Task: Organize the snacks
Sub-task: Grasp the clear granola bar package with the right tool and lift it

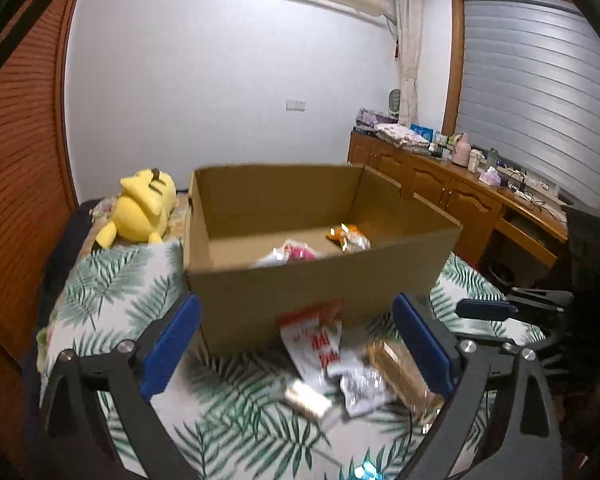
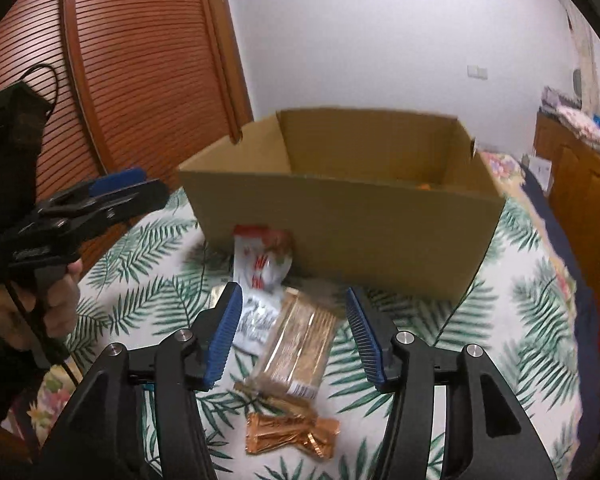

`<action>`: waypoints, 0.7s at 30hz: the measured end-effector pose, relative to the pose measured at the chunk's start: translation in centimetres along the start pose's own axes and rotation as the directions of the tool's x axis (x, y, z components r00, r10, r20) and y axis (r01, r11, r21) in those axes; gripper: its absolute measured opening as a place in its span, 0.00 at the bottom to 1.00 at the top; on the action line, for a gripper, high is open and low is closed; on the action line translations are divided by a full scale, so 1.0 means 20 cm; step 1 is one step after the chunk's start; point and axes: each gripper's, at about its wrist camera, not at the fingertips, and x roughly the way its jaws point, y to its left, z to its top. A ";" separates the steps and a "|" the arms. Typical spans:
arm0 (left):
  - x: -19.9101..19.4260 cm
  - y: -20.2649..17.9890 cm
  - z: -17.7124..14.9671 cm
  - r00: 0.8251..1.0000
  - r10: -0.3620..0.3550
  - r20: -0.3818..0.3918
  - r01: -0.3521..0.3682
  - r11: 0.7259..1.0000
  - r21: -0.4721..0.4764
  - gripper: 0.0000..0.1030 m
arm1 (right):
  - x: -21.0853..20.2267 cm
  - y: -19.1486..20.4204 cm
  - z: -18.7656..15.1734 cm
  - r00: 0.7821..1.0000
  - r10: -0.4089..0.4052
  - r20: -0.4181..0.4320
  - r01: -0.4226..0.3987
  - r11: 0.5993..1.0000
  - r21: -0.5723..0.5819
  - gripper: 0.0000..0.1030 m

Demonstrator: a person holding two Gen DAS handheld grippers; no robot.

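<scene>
Cardboard dominates both views — an open box (image 2: 340,216) sits on a palm-leaf bedspread (image 2: 500,320), with two snack packets already lying on its floor (image 1: 320,244). The rest of the snacks lie outside against its near wall: a red-and-white pouch (image 2: 262,260) at 12 o'clock from the right gripper (image 2: 296,336), a clear-wrapped biscuit pack (image 2: 300,344) directly between that gripper's blue pads, and a copper foil wrapper (image 2: 292,436) at 6 o'clock, nearest the camera.

The right gripper's jaws stand roughly half open and hold nothing; the pads straddle the biscuit pack without pressing it. The left gripper (image 1: 300,344) gapes wide, also empty, hovering above the same pile (its view is motion-blurred).

The step in hand looks like picking the biscuit pack. To do it well, lower the pads until they flank the pack's long edges, close across its narrow width rather than its crinkly ends, then lift clear of the box wall before carrying it over — the pouch partly underneath may drag along.
</scene>
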 end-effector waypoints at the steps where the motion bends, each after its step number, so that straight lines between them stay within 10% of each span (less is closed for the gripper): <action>1: 0.00 0.00 -0.03 1.000 -0.003 -0.007 0.003 1.000 -0.005 0.95 | 0.02 0.00 -0.01 1.000 0.004 -0.007 -0.004 1.000 0.006 0.53; 21: -0.04 0.07 -0.37 0.994 0.031 -0.100 -0.036 0.998 -0.049 0.95 | 0.28 -0.09 -0.15 0.988 0.012 -0.153 0.012 0.988 0.152 0.54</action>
